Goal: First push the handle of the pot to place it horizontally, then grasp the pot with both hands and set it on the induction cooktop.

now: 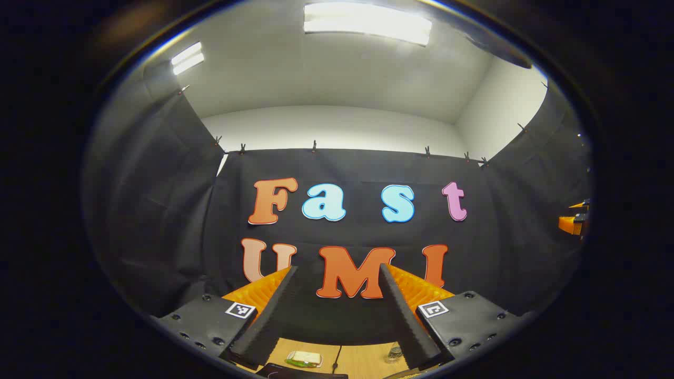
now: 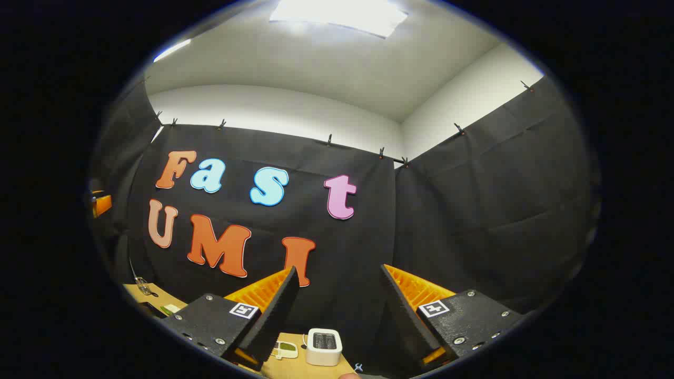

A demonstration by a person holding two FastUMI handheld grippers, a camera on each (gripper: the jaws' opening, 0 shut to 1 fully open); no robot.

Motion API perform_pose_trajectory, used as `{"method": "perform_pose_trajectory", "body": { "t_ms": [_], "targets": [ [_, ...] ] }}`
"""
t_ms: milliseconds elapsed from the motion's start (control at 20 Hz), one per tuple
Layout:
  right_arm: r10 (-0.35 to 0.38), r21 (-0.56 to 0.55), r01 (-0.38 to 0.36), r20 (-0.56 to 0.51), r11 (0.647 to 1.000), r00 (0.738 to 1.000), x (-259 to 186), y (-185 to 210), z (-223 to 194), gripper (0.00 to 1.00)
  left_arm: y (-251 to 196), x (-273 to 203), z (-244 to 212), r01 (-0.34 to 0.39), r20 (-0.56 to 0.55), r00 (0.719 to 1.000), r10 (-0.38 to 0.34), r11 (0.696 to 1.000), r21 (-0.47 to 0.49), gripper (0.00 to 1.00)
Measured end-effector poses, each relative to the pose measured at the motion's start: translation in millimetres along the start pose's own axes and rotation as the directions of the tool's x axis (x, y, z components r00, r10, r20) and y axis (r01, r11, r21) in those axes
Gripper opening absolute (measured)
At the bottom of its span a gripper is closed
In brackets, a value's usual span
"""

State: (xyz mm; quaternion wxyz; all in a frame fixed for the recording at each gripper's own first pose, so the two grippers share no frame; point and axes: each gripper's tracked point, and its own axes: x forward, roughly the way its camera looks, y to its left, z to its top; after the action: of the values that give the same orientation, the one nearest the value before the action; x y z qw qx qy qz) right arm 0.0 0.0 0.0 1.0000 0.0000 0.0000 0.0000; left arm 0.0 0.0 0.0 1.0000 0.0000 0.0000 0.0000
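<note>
Both jaws spread, gripping nothing | left gripper (image 1: 337, 316) | right gripper (image 2: 337, 321) | aimed at wall

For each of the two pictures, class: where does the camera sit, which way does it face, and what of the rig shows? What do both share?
Left gripper view: rides the left tool, aimed level at the booth's back cloth; open fingers at bottom, table below.
Right gripper view: rides the right tool, facing the cloth corner; open fingers, a small white appliance between.
Shared: cloth wall, ceiling lights, wooden table.
</note>
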Motion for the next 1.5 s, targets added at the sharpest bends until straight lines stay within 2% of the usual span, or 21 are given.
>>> {"method": "perform_pose_trajectory", "body": {
  "t_ms": [250,300,550,650,1150,1500],
  "targets": [
    [-0.072,-0.043,0.072,-0.012,0.997,0.997,-14.8,-30.8,-0.2,0.95,-20.7,15.5,-2.0,0.059,0.001,0.998,-0.059,0.998,-0.001,0.96],
    [-0.089,-0.043,0.088,-0.016,0.995,0.996,-18.1,-37.6,-0.8,0.97,-26.2,18.0,-2.9,0.072,0.001,0.997,-0.072,0.997,-0.005,0.96],
    [-0.132,-0.023,0.131,-0.035,0.991,0.991,-24.4,-53.4,-6.8,0.95,-45.0,24.4,-1.0,0.125,0.007,0.992,-0.125,0.992,-0.017,0.96],
    [-0.137,-0.023,0.136,-0.041,0.990,0.990,-23.8,-53.2,-8.1,0.97,-46.8,24.9,-2.2,0.134,0.005,0.991,-0.134,0.991,-0.019,0.96],
    [-0.126,-0.054,0.122,-0.066,0.991,0.990,-23.6,-42.9,-13.5,0.95,-51.5,38.4,-15.2,0.155,-0.029,0.987,-0.156,0.987,-0.038,0.97],
    [-0.118,-0.047,0.115,-0.065,0.992,0.991,-19.4,-39.4,-15.3,0.95,-55.4,35.2,-4.5,0.174,-0.015,0.985,-0.174,0.985,-0.015,0.96]
  ]
}}
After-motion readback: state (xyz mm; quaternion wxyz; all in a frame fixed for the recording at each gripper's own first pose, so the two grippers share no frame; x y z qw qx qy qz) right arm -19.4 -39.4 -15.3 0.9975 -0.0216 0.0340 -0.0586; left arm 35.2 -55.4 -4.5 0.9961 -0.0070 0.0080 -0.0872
